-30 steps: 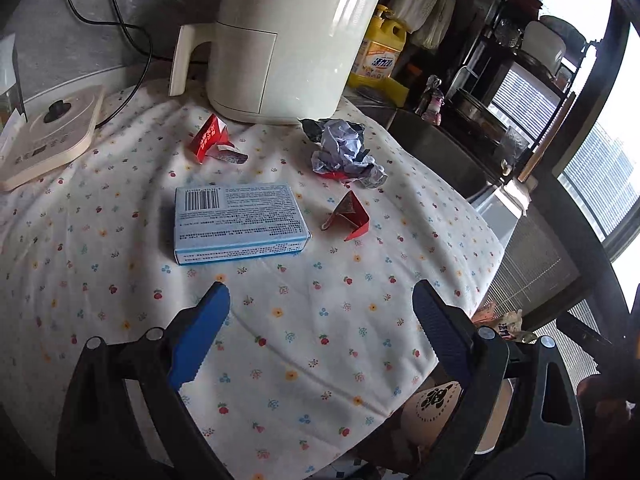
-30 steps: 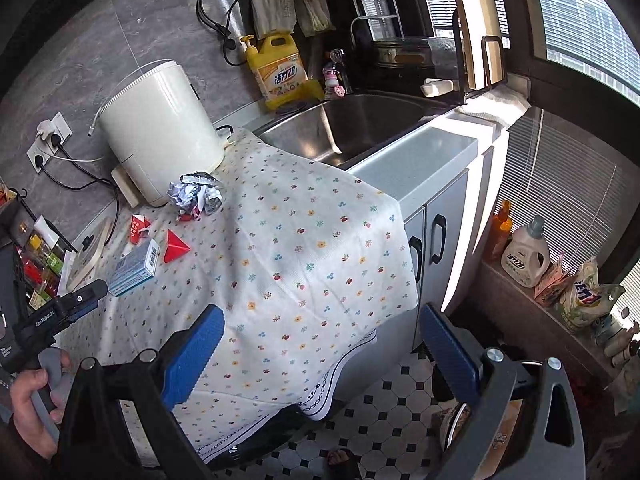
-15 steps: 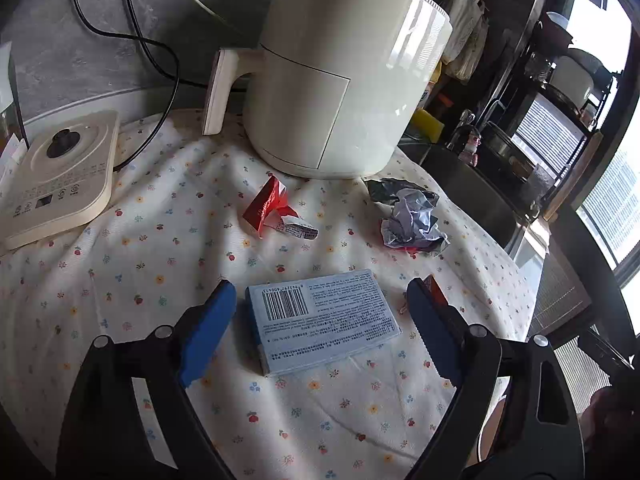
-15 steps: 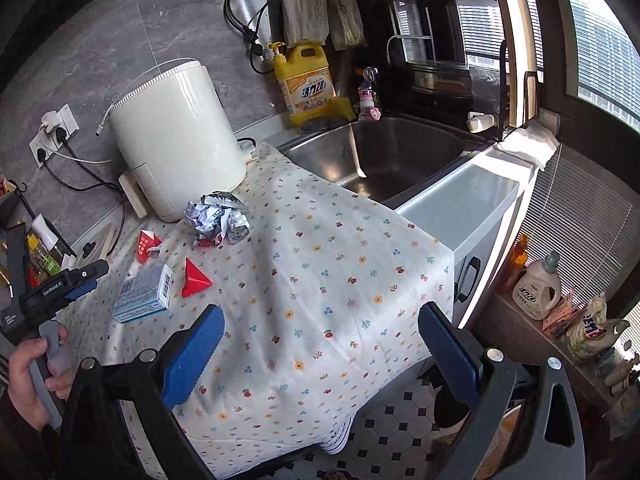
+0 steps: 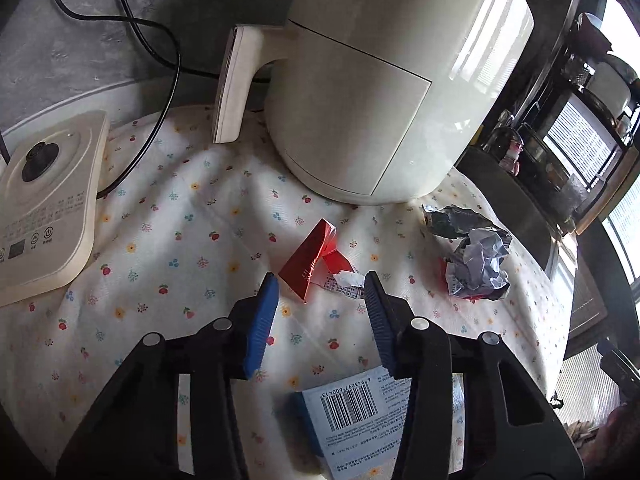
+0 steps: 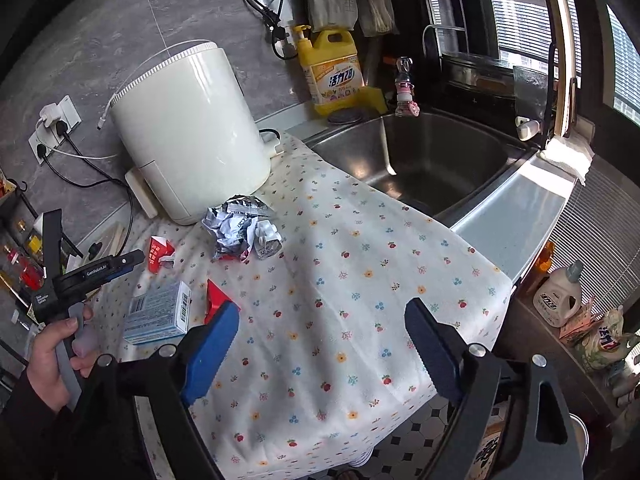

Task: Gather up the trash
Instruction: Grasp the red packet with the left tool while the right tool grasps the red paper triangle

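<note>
Nothing collected yet as far as we can see: all the trash sits on the desk [image 6: 360, 280]. Our left gripper [image 5: 320, 292] has just been closing, fingers half apart around the red wrapper [image 5: 310, 262] at 12 o'clock, not yet pressing it. Crumpled paper ball [image 5: 476, 260] at 2 o'clock, blue box [image 5: 352, 416] at 6 o'clock beneath the fingers. Right gripper [image 6: 320, 332] has just been narrowing slightly, fingers wide apart and empty over the cloth, a red scrap [image 6: 216, 296] at its 10 o'clock. Four pieces left, we'd say.
</note>
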`<state>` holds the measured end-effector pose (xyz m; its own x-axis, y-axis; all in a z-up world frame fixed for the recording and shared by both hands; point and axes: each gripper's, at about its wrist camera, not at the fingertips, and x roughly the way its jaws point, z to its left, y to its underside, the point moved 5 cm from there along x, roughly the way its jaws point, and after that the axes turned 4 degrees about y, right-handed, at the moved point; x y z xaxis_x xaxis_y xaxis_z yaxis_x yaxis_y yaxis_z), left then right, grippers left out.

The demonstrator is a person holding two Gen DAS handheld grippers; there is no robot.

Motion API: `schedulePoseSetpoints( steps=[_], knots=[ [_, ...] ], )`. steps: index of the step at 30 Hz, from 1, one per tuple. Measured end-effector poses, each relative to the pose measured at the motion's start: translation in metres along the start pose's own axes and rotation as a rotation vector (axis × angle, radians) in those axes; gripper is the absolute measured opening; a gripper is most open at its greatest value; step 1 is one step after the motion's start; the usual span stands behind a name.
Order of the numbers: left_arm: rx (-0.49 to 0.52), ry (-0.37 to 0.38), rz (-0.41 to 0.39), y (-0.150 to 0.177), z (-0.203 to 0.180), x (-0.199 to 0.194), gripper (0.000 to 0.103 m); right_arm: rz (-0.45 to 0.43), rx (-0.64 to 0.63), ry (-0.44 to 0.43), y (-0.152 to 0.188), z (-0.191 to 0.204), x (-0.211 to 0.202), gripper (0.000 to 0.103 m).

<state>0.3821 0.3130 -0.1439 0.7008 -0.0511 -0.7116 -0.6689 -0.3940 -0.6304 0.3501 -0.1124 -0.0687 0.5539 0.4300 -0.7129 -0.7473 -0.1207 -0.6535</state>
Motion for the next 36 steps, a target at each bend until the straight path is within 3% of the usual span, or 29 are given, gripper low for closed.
schedulePoseSetpoints(
  steps=[10, 13, 14, 15, 26, 33, 35, 36],
  knots=[
    [0.042, -0.053, 0.047, -0.012, 0.004, 0.038, 0.036, 0.027, 0.017, 0.007, 0.001, -0.001, 0.007, 0.081],
    [0.022, -0.065, 0.054, -0.011, 0.011, 0.044, 0.026, 0.029, 0.016, -0.005, 0.0, 0.002, 0.009, 0.081],
    [0.016, -0.072, 0.05, -0.011, 0.012, 0.042, 0.018, 0.03, 0.013, -0.012, 0.0, 0.003, 0.01, 0.081],
    [0.015, -0.083, 0.047, -0.01, 0.012, 0.039, 0.018, 0.032, 0.009, -0.019, 0.0, 0.005, 0.011, 0.081],
    [-0.058, -0.107, -0.038, 0.024, 0.031, -0.035, 0.018, 0.104, -0.062, -0.152, 0.0, 0.056, 0.048, 0.072],
    [-0.117, -0.164, -0.065, 0.057, 0.051, -0.086, 0.018, 0.14, -0.154, -0.222, 0.0, 0.099, 0.08, 0.07],
    [-0.129, -0.18, -0.067, 0.069, 0.054, -0.1, 0.018, 0.179, -0.152, -0.233, 0.002, 0.105, 0.095, 0.067],
    [-0.134, -0.189, -0.066, 0.075, 0.055, -0.106, 0.018, 0.196, -0.157, -0.225, 0.004, 0.107, 0.103, 0.055]
  ],
)
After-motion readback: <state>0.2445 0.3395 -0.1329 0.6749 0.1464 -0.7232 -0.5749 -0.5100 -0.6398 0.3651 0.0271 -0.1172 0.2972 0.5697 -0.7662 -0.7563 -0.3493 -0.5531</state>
